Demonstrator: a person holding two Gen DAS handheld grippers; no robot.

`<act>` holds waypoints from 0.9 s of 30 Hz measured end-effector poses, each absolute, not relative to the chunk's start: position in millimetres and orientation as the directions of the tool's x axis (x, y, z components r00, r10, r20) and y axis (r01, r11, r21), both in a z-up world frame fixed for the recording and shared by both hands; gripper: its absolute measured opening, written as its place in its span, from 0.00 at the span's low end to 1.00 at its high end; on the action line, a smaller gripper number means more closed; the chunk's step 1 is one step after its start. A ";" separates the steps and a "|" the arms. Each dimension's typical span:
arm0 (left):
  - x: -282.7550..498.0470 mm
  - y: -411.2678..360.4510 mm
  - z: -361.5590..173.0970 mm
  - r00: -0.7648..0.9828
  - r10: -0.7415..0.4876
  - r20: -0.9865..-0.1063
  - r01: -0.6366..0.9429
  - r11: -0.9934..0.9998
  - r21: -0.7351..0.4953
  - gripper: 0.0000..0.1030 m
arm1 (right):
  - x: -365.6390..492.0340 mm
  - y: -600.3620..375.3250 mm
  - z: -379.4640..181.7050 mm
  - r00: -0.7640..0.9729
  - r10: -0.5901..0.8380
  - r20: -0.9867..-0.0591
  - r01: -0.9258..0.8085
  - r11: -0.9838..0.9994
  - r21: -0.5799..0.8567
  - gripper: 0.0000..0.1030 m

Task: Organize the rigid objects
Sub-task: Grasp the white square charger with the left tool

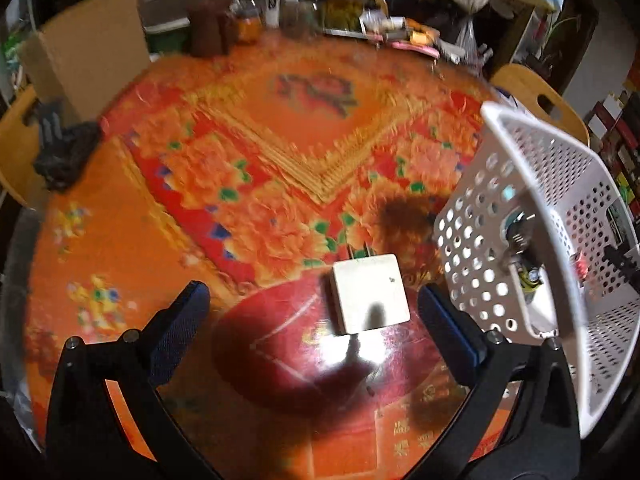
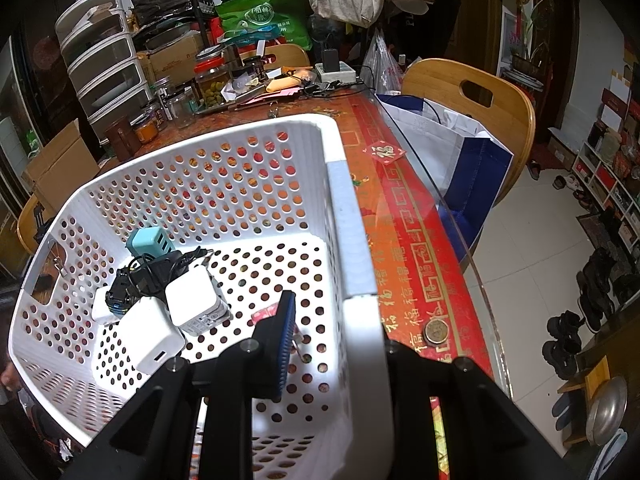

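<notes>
A white square charger plug lies on the glass-covered table, prongs pointing away. My left gripper is open just above the table, its fingers on either side of the plug, not touching it. A white perforated basket stands tilted at the right. In the right wrist view my right gripper is shut on the basket's near rim, one finger inside and one outside. Inside the basket lie several white chargers, a teal adapter and a black cable bundle.
Jars, bottles and clutter line the far table edge. A cardboard box stands at the far left. A wooden chair with a blue-white bag stands beside the table. A coin lies near the table's right edge.
</notes>
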State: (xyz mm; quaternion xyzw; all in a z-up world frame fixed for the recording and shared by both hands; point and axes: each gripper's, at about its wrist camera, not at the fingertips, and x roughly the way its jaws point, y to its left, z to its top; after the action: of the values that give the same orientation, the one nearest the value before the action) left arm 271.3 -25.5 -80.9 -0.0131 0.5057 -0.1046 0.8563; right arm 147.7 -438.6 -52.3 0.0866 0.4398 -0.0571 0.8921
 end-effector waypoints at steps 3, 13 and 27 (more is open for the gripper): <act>277.6 -34.0 -97.2 0.453 -0.200 -0.869 0.169 0.976 -0.137 1.00 | 147.5 -439.1 -52.5 0.602 -0.028 -0.798 0.183 0.978 0.104 0.23; 292.4 -60.7 -136.2 0.419 -0.122 -0.900 0.142 0.988 -0.068 1.00 | 146.1 -440.8 -52.3 0.598 -0.033 -0.801 0.186 0.978 0.098 0.23; 278.1 -65.7 -125.7 0.478 -0.103 -0.873 0.142 0.989 -0.039 0.54 | 146.0 -441.0 -52.1 0.597 -0.033 -0.802 0.185 0.978 0.098 0.23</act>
State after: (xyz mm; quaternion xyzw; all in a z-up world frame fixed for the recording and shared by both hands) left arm 278.1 -65.7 -125.7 0.0195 0.5061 -0.0713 0.8593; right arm 146.0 -441.0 -52.1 0.0854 0.4447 -0.0611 0.8895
